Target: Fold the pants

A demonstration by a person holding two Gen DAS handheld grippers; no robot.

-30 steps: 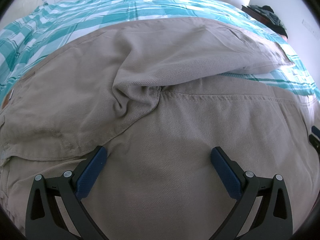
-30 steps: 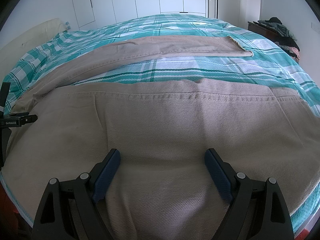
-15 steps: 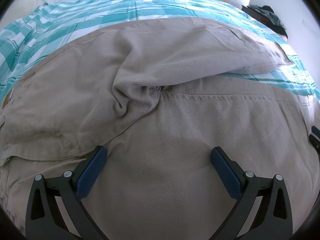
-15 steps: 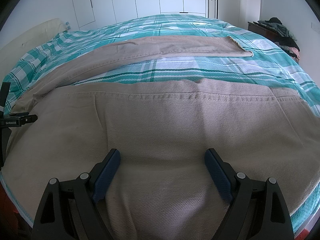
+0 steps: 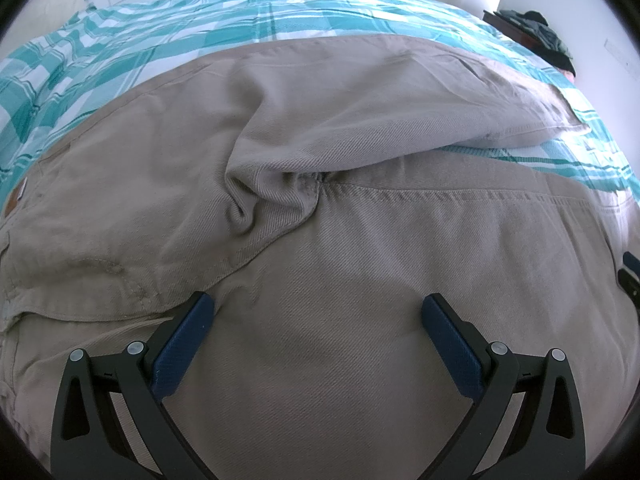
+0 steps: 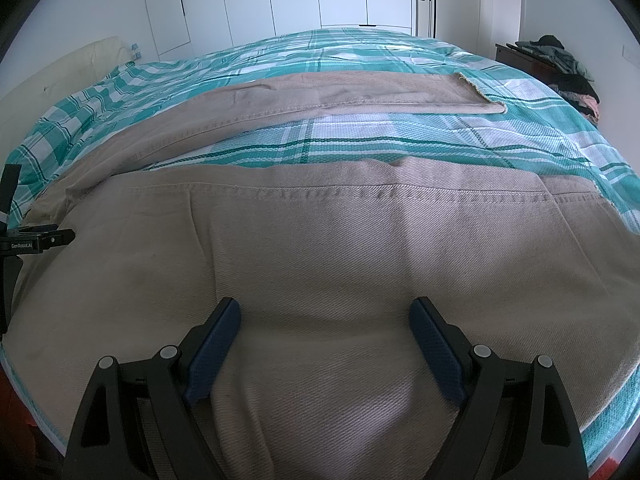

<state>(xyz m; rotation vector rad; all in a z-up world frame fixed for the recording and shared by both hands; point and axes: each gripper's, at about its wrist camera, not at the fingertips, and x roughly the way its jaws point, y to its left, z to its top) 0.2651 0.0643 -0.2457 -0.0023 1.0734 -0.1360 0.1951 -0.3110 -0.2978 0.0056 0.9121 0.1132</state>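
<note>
My left gripper (image 5: 318,316) and right gripper (image 6: 325,318) gape wide over the beige pants (image 5: 400,248). They seem to hover, though contact is unclear. The legs splay across the bed (image 6: 360,140).

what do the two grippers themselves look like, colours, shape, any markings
Both match: the left gripper and right gripper have black, triangular cut-out finger frames with round silver pins, and each finger carries a dark blue textured pad. In the right wrist view, the other gripper's black body at the left edge bears small white lettering, apparently "GenRobot.AI". No cables or sleeves show.
</note>
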